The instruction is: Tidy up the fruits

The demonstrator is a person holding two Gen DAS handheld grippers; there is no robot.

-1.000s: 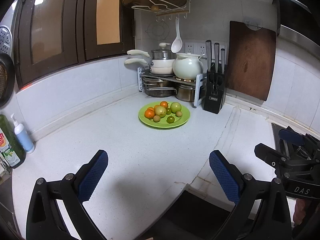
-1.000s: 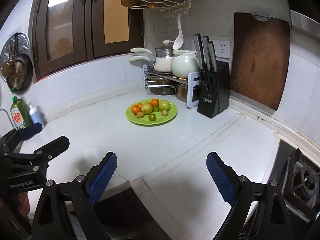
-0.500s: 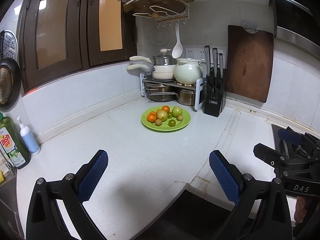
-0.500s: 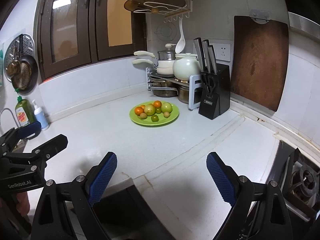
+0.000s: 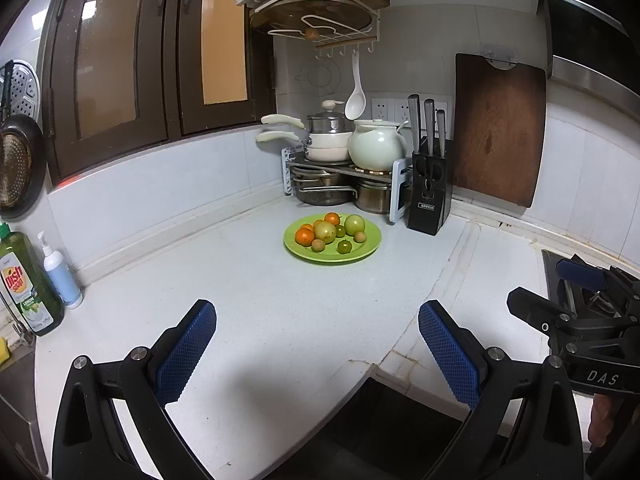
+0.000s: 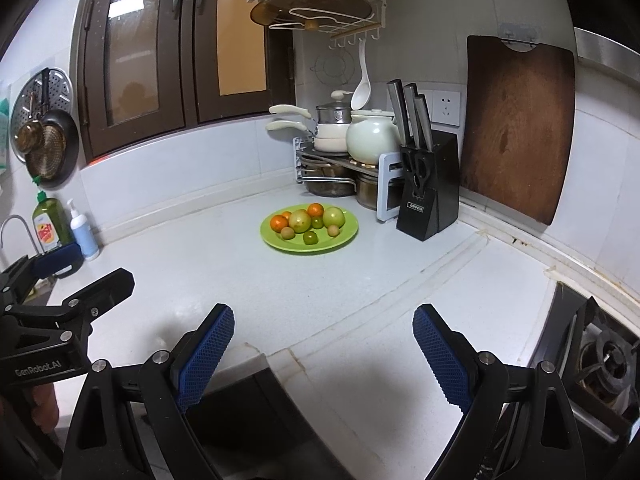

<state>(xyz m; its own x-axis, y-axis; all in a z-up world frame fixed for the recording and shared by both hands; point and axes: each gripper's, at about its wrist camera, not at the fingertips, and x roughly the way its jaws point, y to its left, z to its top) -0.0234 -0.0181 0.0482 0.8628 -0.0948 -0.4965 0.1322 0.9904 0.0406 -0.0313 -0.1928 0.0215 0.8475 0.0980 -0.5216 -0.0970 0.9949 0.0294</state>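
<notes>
Left wrist view: my left gripper point(image 5: 316, 344) hangs wide open and empty over the near edge of the white counter point(image 5: 248, 292), well short of the green plate point(image 5: 368, 248) that sits toward the back corner, just in front of the pot rack point(image 5: 344, 176) and beside the knife block point(image 5: 430, 192). The fruits point(image 5: 330, 232) are heaped on that plate: oranges, two larger pale green ones and a few small round pieces, several touching. I judge them light, firm and smooth-skinned, apt to roll, so I would close on each across its widest part, taking an outer piece first so the pile does not scatter. The right gripper point(image 5: 576, 296) shows at the frame's right edge, also spread open.

Right wrist view: my right gripper point(image 6: 324, 340) is likewise wide and holds nothing, low over the counter's front edge. The plate point(image 6: 348, 236) and fruits point(image 6: 308, 222) appear slightly closer and more to the left here. This side alone shows the gas burner point(image 6: 600, 356) at lower right and a tap point(image 6: 16, 228) at far left; the left view alone reads the dish soap bottle point(image 5: 30, 284) label clearly.
</notes>
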